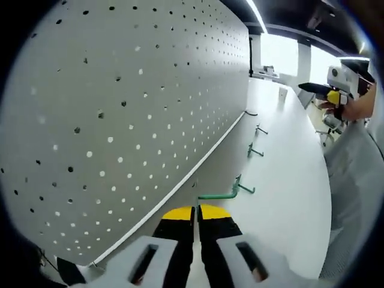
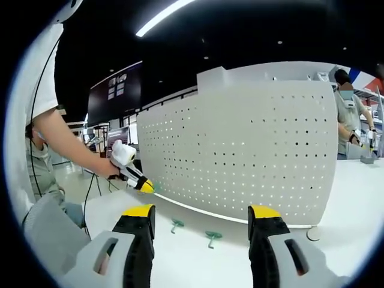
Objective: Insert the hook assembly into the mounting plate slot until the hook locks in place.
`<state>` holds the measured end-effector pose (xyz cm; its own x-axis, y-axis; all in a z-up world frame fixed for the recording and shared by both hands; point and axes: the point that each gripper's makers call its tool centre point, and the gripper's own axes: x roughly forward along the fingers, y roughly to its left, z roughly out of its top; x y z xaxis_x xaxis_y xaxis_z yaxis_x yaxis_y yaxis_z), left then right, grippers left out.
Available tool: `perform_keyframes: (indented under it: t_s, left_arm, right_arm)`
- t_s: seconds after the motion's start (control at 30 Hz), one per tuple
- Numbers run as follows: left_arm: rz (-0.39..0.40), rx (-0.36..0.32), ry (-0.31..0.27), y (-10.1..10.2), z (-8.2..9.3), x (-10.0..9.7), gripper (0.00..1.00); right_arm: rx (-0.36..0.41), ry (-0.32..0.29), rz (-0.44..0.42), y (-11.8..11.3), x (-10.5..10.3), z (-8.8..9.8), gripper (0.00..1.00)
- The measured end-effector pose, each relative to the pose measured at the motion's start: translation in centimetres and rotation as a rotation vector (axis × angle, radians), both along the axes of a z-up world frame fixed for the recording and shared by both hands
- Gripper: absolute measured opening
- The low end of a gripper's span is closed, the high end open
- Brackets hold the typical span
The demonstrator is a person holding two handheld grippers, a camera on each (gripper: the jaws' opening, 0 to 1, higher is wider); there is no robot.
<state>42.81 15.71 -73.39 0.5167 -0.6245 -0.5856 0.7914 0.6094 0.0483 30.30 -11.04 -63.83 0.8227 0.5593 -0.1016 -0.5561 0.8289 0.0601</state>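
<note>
We are looking at a big grey pegboard panel (image 1: 126, 114) taking up the left and centre of the left gripper view, its face running away toward the upper right; in the right gripper view the same panel (image 2: 240, 150) is standing upright across the middle of the frame, bowed by the lens; the white table (image 1: 288, 180) is spreading over the right half of the left gripper view and across the bottom of the right gripper view (image 2: 198, 252); a person's bare arm (image 2: 72, 147) is reaching in from the left of the right gripper view, holding the left gripper (image 2: 146, 186) with its yellow tip close to the lower left edge of the panel; in its own view the left gripper (image 1: 197, 211) is rising from the bottom centre with its jaws pressed together, and a green hook (image 1: 219, 195) is sticking out from just above the yellow tips, so we are taking it as clamped on that hook, near the foot of the panel; the right gripper (image 2: 203, 216) is standing at the bottom of its view with jaws wide apart and nothing between them; further green hooks are lying on the table, one nearby (image 1: 245, 188) and one farther up (image 1: 255, 151), and two (image 2: 177, 225) (image 2: 213, 236) are lying between the right jaws below the panel.
</note>
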Motion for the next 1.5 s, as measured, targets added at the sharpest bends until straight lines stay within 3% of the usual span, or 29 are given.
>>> perform_keyframes:
  t_s: [0.67, 0.73, 1.07, 1.17, 1.5]
  left_arm:
    - [0.059, -0.225, -0.145, -3.7, 6.5, -0.9, 0.02]
    - [0.064, -0.273, -0.16, -4.1, 7.5, -1.0, 0.02]
    - [0.08, -0.37, -0.21, -5.5, 10.1, -2.0, 0.02]
    - [0.103, -0.442, -0.233, -5.8, 11.5, -2.0, 0.02]
    - [0.101, -0.492, -0.272, -6.7, 13.0, -3.0, 0.02]
  right_arm:
    - [0.022, -0.022, 0.023, 0.8, -0.3, 1.4, 0.59]
    - [0.023, -0.027, 0.025, 0.9, -0.3, 1.6, 0.59]
    - [0.068, -0.044, 0.026, 1.9, 0.1, 2.9, 0.58]
    - [0.077, -0.048, 0.03, 2.2, 0.1, 3.2, 0.58]
    - [0.085, -0.045, 0.038, 2.5, 0.0, 3.2, 0.58]
